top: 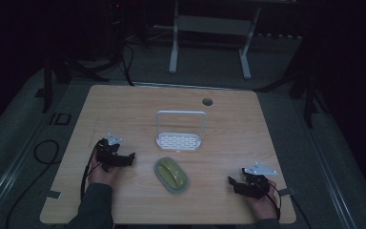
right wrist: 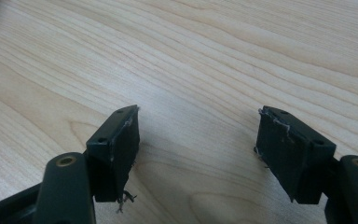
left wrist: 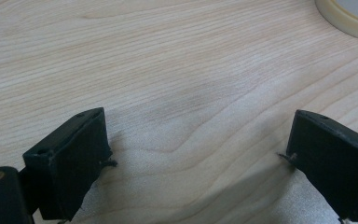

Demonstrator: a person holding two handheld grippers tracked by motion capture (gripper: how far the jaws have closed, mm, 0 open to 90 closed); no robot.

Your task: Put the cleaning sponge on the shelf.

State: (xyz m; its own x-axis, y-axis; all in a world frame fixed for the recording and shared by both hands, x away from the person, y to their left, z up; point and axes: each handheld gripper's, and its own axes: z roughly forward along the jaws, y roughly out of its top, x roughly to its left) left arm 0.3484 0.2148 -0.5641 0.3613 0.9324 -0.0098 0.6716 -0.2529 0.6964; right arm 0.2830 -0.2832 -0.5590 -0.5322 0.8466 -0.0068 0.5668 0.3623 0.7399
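The left gripper [top: 132, 157] and right gripper [top: 230, 182] rest low on the table [top: 124, 105], jaws spread wide and empty, probably poised to start. Between them lies the oval dish [top: 171, 175], just in front of the white rack [top: 180, 131], within both grippers' reach.

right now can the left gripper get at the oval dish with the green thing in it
Probably yes. The left gripper is open, holds nothing, and points toward the oval dish with bare table between them. The white rack sits farther back, out of the path.
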